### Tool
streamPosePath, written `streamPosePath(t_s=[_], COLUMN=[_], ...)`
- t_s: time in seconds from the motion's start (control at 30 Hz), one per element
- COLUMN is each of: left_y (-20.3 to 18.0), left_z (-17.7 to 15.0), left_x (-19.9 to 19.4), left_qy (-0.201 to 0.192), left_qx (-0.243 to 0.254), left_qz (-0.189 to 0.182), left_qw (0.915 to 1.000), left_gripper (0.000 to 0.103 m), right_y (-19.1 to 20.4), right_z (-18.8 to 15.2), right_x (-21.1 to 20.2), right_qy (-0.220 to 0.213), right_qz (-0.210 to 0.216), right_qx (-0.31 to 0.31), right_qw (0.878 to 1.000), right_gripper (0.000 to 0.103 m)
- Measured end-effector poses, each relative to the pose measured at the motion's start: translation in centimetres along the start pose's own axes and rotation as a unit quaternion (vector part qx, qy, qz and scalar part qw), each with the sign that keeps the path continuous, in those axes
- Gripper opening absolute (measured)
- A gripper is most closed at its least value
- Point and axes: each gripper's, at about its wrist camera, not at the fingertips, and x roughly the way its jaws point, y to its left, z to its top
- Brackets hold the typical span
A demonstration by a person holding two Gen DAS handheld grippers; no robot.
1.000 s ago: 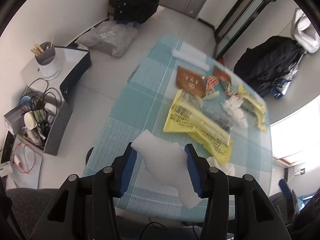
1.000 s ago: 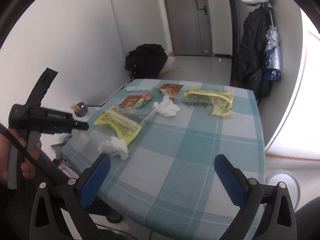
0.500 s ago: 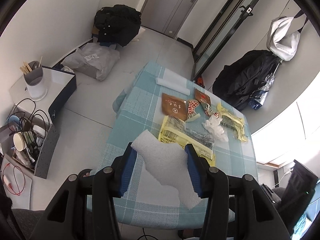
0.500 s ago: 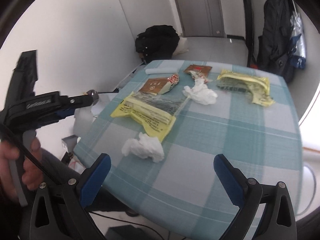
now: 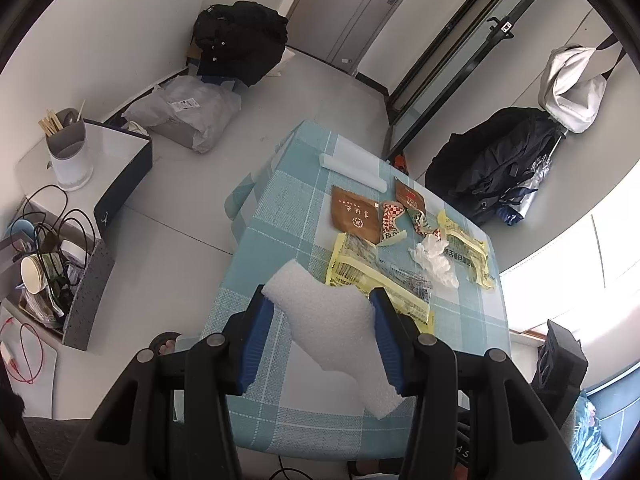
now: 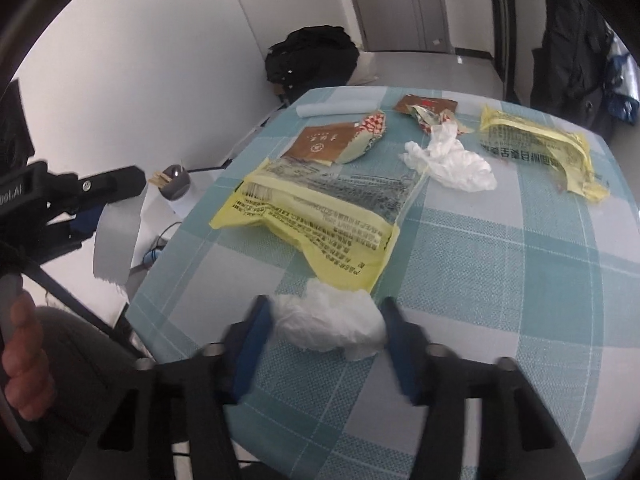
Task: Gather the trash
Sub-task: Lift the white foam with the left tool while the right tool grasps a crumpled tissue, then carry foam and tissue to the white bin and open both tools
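Now the crumpled tissue (image 6: 332, 326) sits squarely between my right gripper (image 6: 326, 336) jaws, lower centre of frame; jaws closing, pads at its flanks, firm pinch I can't confirm. Its long axis runs left-right, across the jaws. It lies near the table (image 6: 500, 280) edge at lower left, touching the yellow wrapper (image 6: 316, 224) above it; I judge lifting straight up safest. Left gripper (image 5: 320, 332) is clamped on a foam sheet (image 5: 332, 332), off the table's near side.
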Motion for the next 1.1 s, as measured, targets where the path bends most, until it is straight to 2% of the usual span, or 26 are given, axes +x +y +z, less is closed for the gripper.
streamPosePath(t_s=[0.1,0.17,0.4,0.57,0.8,0.9,1.1], left_y=[-0.1,-0.3,-2.4,-6.0,-14.3,-18.7,-27.9], left_z=[-0.1,0.0,-0.6,-0.8,-0.1,0.1,0.0], left_x=[0.1,0.1,-0.6,-1.1,-0.3,0.5,4.4], left_qy=[0.000,-0.003,-0.019,-0.030,-0.015,-0.005,0.037], left_qx=[0.003,0.004,0.043,0.079,0.130,0.154,0.187], left_qz=[0.005,0.002,0.000,-0.011,-0.050,-0.081,-0.108], left_qw=[1.0000,1.0000,0.9989,0.9964,0.9902,0.9848,0.9757], left_gripper=[0.044,0.044,0.044,0.044,0.044,0.044,0.044], right_y=[-0.5,-0.8,-2.4,-4.5,-9.8,-13.3,-21.3], right_z=[-0.4,-0.6,-1.2,-0.5,0.5,0.5,-0.6], right_x=[-0.5,-0.9,-4.2,-8.4,-16.5,-20.5,-28.1], right_qy=[-0.007,-0.006,-0.019,-0.058,-0.123,-0.152,-0.197], right_qz=[0.003,0.005,0.010,0.020,0.003,-0.015,-0.065], right_qx=[0.000,0.003,0.008,0.024,0.045,0.071,0.146], right_qw=[1.000,1.000,1.000,0.998,0.991,0.986,0.967], right_gripper=[0.028,0.026,0.023,0.022,0.022,0.022,0.022])
